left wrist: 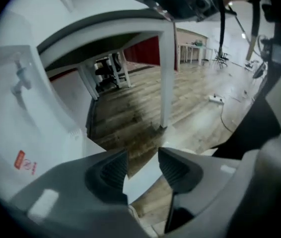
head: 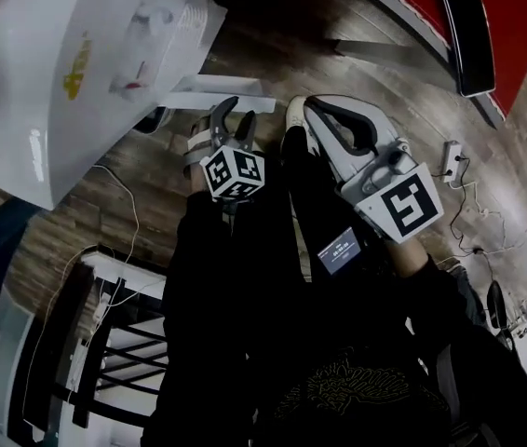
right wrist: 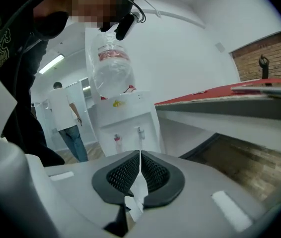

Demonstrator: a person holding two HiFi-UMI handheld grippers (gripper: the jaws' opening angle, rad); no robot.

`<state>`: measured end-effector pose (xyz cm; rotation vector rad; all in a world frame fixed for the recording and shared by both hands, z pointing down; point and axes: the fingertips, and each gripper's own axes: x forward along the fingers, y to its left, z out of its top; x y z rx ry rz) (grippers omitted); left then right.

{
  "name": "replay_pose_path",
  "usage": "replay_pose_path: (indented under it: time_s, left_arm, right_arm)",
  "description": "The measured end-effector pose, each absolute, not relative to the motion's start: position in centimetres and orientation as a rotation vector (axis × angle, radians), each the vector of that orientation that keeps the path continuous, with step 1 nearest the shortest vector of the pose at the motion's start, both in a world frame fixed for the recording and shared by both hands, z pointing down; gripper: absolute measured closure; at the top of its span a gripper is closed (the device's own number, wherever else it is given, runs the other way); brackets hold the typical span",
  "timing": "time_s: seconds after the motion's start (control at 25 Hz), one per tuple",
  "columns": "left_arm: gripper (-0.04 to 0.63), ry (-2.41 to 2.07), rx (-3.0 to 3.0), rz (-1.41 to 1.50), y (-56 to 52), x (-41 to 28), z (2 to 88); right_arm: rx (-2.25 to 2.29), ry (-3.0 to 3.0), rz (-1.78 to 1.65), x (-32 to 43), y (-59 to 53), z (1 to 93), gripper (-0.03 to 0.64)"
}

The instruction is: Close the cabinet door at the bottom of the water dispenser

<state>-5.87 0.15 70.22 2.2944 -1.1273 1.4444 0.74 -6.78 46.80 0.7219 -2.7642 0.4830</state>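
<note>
In the head view, the dispenser (head: 77,63) fills the upper left. A white panel that I take to be its bottom door (head: 219,91) juts out over the wooden floor (head: 338,54), so it looks open and the closing push not yet made. The left gripper (head: 239,112) points at that panel's edge from just beside it, and the right gripper (head: 303,110) hangs alongside, nearer the red desk (head: 515,26). In the left gripper view, the left gripper (left wrist: 143,155) has its fingers (left wrist: 113,170) narrowly apart with nothing between them. Past them lies a white slab (left wrist: 141,178) (probably the door's edge), with the dispenser (left wrist: 26,113) close on the left and a desk leg (left wrist: 166,78) standing well beyond over bare floor. In the right gripper view, the right gripper (right wrist: 140,155) is tilted upward with its fingers (right wrist: 123,175) pressed together. Only a thin white sliver shows in the seam, and I cannot tell what it is. Behind it rise the dispenser (right wrist: 125,118) and its bottle (right wrist: 110,68), with the desk (right wrist: 220,95) to the right and a person (right wrist: 66,115) far off. The step in hand seems to be the approach. Next, the left fingers should meet the door's free edge and swing it towards the dispenser. There is open floor for that arc, but the desk leg and the right gripper bound it on the right.
</note>
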Motion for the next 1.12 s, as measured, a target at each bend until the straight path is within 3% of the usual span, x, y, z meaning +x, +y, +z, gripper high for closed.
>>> replay_pose_path:
  time_s: [0.52,1.12]
  left_arm:
    - [0.387,-0.891,2.223,1.785,3.5,-5.6,79.8]
    - [0.453,-1.263,1.966,1.647,-9.4,-9.0,79.6]
  right_arm:
    - [0.727,-2.699,0.6,3.8,-2.7,52.6,0.589]
    - [0.78,-2.694,0.651,4.5,-5.3,53.6,0.615]
